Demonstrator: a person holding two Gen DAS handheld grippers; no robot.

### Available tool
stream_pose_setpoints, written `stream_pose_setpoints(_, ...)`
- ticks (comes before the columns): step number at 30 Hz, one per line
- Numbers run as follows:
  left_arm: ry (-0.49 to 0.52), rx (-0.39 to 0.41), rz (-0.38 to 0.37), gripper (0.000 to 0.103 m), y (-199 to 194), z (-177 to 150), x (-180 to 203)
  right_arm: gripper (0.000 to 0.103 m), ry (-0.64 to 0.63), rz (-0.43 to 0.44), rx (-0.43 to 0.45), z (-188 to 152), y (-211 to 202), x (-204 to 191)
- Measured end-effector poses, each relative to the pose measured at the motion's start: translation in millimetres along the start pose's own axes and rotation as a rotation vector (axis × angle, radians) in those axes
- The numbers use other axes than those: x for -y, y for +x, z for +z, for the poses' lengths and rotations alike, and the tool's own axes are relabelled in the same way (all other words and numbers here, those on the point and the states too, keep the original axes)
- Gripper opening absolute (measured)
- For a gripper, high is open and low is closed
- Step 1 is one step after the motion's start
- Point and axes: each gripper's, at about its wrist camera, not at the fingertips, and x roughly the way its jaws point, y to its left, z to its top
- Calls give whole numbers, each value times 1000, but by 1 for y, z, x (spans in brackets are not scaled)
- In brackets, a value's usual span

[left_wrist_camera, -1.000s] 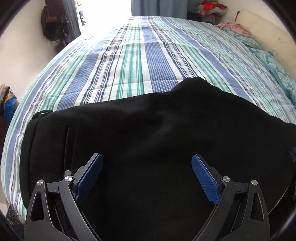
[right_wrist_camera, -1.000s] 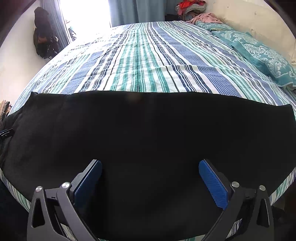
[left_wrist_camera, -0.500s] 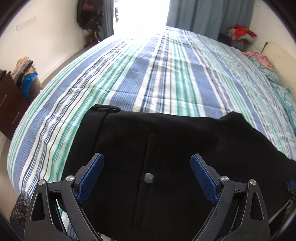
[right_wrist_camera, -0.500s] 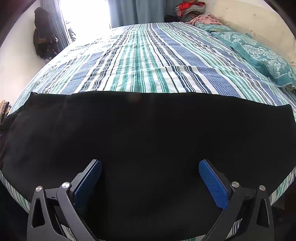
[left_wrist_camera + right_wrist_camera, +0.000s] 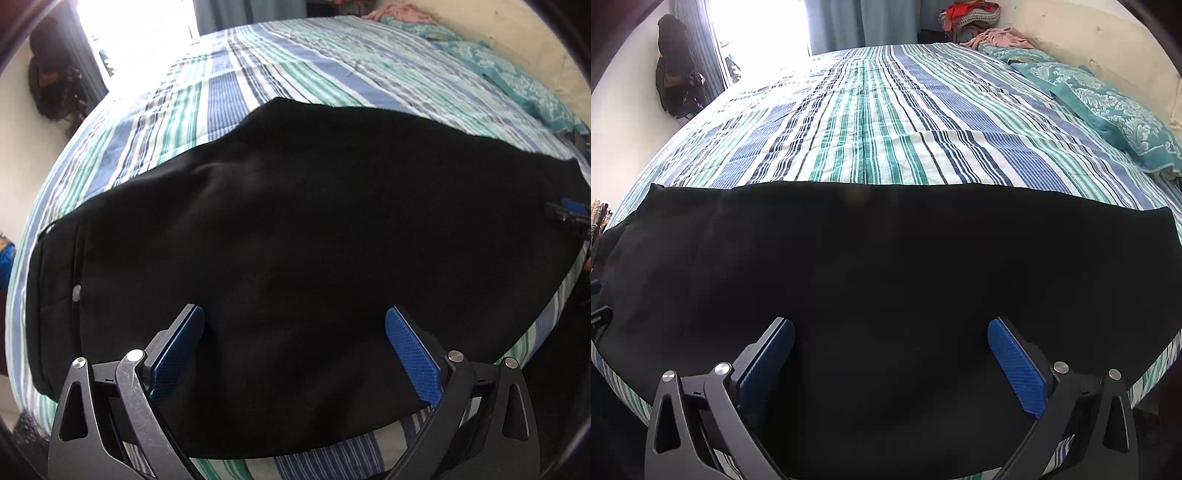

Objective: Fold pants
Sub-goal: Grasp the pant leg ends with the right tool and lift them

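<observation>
Black pants [image 5: 303, 229] lie flat across the near edge of a striped bed [image 5: 229, 85]. The waistband with a small grey button [image 5: 77, 293] is at the left in the left wrist view. My left gripper [image 5: 293, 343] is open and empty, hovering over the pants near the seat. My right gripper [image 5: 891, 350] is open and empty over the leg part of the pants [image 5: 886, 277]. The right gripper's blue tip [image 5: 570, 212] shows at the right edge of the left wrist view.
The striped bedspread [image 5: 879, 122] stretches away behind the pants. Teal patterned pillows [image 5: 1115, 114] lie at the right by the wall. Clothes [image 5: 971, 14] are piled at the far corner. Dark bags [image 5: 676, 81] hang at the left by a bright window.
The left gripper swung left toward the waistband, then back right over the seat of the pants. The right gripper has stayed still. Both remain open.
</observation>
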Motion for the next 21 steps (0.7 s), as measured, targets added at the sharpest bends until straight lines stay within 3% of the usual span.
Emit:
stream_pose_setpoints(4,8,-20,19,99,-10,4,1,103,0,0,-2,1,0,0)
stream_pose_setpoints(9,-75,69,-15,99,-27,27,3,103,2,-1,-5,2,0,0)
stream_pose_setpoints(14,-160,79,15,99,5,57,6,103,-18,60,-30,5,-4,8)
stream_pose_setpoints(17,-162,29,59,103,37,58,3,103,-54,88,-78,19,-1,27)
stream_pose_setpoints(21,-159,104,58,103,35,47,2,103,-103,72,-194,41,12,85)
